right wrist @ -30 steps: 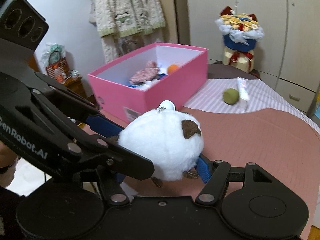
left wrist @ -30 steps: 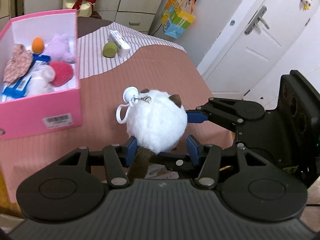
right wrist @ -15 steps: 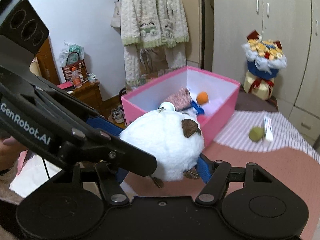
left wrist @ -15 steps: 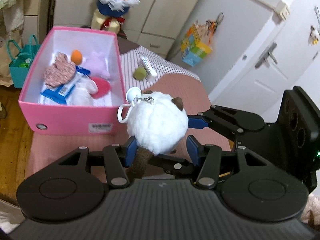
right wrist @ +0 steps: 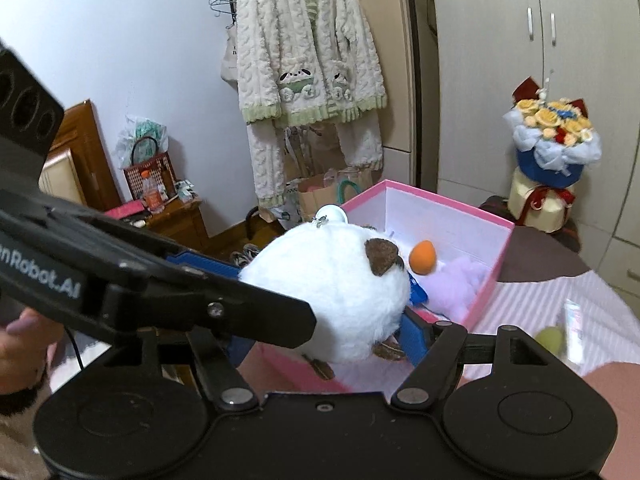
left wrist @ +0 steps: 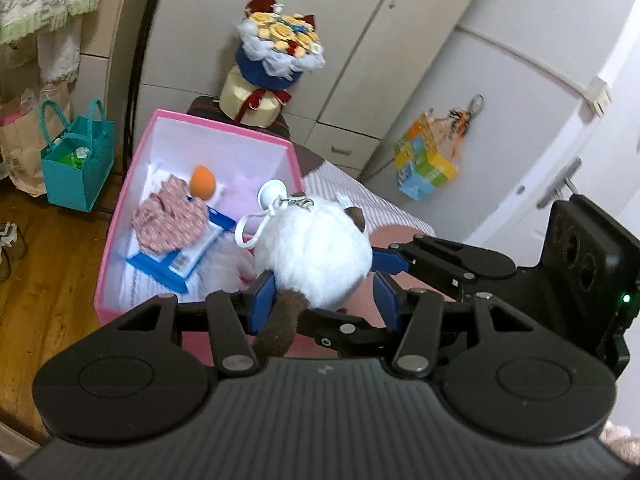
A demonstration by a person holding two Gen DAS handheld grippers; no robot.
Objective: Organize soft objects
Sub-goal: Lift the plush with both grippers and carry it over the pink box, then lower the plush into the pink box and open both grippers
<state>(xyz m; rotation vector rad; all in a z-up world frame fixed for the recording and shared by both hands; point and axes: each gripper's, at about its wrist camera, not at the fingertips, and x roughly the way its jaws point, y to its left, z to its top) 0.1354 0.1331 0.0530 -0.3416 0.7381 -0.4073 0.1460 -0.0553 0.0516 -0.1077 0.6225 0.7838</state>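
Note:
A round white plush toy (left wrist: 316, 252) with brown ears, a brown tail and a white key clip is held between both grippers above the near end of the open pink box (left wrist: 120, 236). My left gripper (left wrist: 322, 298) and my right gripper (right wrist: 324, 324) both press their blue pads on the plush (right wrist: 332, 292) from crossing directions. The box (right wrist: 486, 292) holds an orange sponge (left wrist: 202, 178), a floral cloth (left wrist: 170, 222), a blue packet and a lilac plush (right wrist: 460, 284).
The box stands on a pink and striped tablecloth (right wrist: 520, 308). A green ball (right wrist: 550, 338) and a tube (right wrist: 574, 328) lie on the stripes. A flower bouquet (left wrist: 278, 46) stands behind the box. A teal bag (left wrist: 76, 156) is on the wooden floor at the left.
Both grippers have carried the white plush up and leftward from above the tablecloth to above the pink box. Their hold on it is unchanged.

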